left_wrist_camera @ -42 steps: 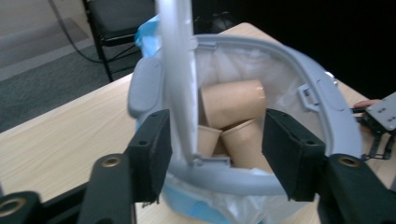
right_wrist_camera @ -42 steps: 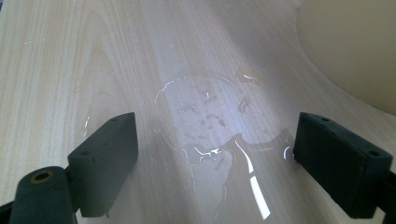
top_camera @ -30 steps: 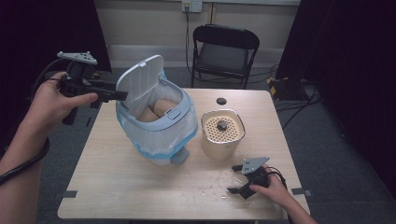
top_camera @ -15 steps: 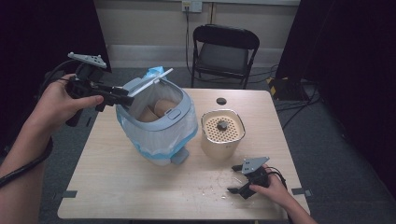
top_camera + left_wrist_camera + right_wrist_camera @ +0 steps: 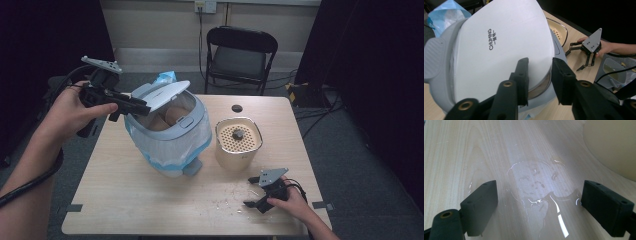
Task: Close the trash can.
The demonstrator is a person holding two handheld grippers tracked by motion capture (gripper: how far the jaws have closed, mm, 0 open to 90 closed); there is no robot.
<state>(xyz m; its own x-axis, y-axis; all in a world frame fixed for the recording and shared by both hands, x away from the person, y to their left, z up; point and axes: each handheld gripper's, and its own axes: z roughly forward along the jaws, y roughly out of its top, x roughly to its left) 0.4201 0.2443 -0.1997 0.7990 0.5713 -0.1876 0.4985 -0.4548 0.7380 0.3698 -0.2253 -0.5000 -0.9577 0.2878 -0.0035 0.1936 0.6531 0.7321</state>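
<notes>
White plastic is what I see first: the lid of the grey bin, which stands a little left of the middle on the wooden table. My left gripper reaches to the lid from the left side. In the left gripper view its two black jaws stand one on each side of the lid's front edge; they have just been closing on it, with the edge between them, and now they seem to pinch this edge. The lid is tilted, only half lowered over the bin, and a blue-white bag lines the bin and hangs over its rim. Just right of the bin stands a cream container with a perforated top. My right gripper rests on the table near the front right corner, well apart from the bin. Its jaws are spread with nothing between them, over a wet patch on the wood. Behind the table stands a black folding chair.
</notes>
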